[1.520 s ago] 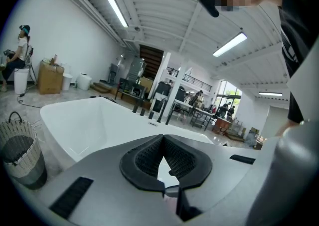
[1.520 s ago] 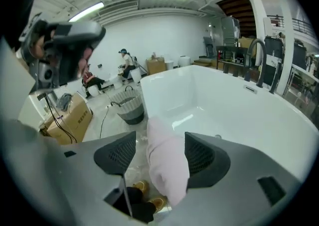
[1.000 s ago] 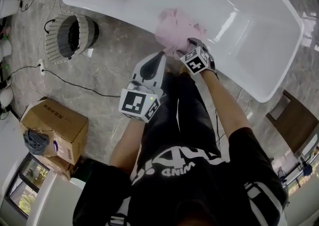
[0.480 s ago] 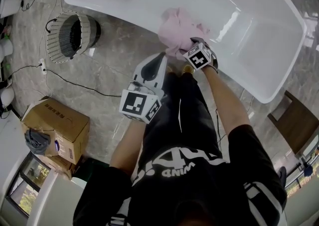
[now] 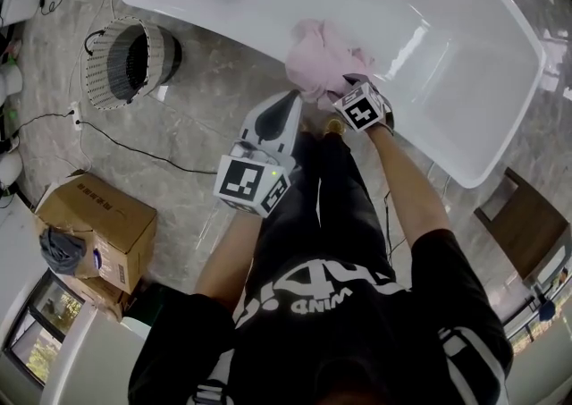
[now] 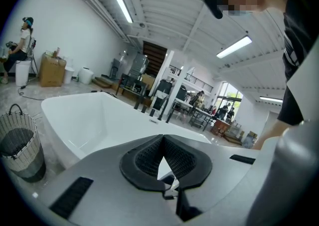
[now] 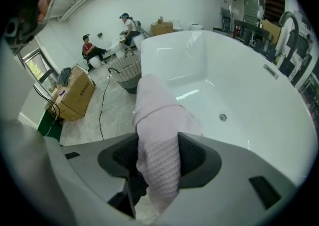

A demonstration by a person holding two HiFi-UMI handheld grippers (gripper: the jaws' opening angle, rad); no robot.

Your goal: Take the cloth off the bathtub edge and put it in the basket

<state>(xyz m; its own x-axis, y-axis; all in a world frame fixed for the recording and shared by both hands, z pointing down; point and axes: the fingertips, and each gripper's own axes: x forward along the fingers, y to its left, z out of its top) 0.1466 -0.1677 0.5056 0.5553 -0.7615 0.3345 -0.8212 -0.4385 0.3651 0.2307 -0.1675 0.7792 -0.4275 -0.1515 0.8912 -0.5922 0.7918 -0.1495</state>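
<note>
The right gripper's [image 7: 158, 156] jaws have just been closing and now pinch the pink waffle-weave cloth [image 7: 155, 120], which is draped over the white bathtub's [image 5: 192, 19] near edge. I'd say it is ready to lift. The left gripper [image 6: 160, 160] hangs closed and empty. The round woven basket [image 5: 125, 63] stands well apart on the floor.

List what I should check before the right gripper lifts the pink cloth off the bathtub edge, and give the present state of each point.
1. Cloth between the pads of the right gripper: ok. It fills the gap and touches both pads; the jaws have just been closing.
2. Grip firm enough to lift: cannot tell.
3. Cloth free of the bathtub: not ok, most of it lies draped over the edge.
4. Left gripper out of the way: ok, shut, empty, apart from the cloth.
5. Basket ready: ok, upright on the floor, mouth open.
</note>
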